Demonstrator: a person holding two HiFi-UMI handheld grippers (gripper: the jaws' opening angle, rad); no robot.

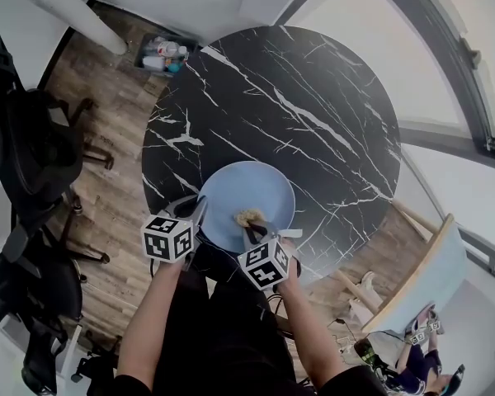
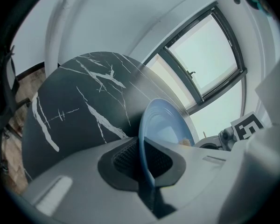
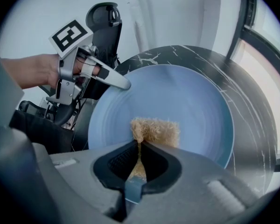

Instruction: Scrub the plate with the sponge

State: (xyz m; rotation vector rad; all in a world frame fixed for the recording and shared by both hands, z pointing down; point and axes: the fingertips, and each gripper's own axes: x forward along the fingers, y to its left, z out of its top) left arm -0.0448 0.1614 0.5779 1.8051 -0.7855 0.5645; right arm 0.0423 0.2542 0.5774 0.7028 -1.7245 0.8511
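Pale-blue round plate (image 1: 246, 200): located at the near edge of the round black table top (image 1: 313, 114) with white marble veining, directly in front of the person. Whether the plate lies flat on the surface or is raised off it cannot be determined.

Tan fibrous sponge (image 3: 156, 130): positioned on the inner face of the plate, in its near half and slightly right of centre. One edge of the sponge is pinched. The rest spreads out against the blue surface.

Right gripper (image 3: 139, 155): points steeply down over the near rim of the plate. Its jaws are drawn narrow and clamped on the sponge, which stands between the ribbed pads.

Left gripper (image 2: 144, 160): set at the near-left rim of the plate, beside the right gripper but apart from it. Its jaws are closed narrow on the plate rim, with one pad on each face of the rim.

Surroundings: wood-plank floor (image 1: 107, 196) to the left of the table, black office chairs (image 1: 25, 139) at the far left, a dark bin (image 1: 161, 54) of bottles beyond the table, and a large framed window (image 2: 205, 55) on the far side.
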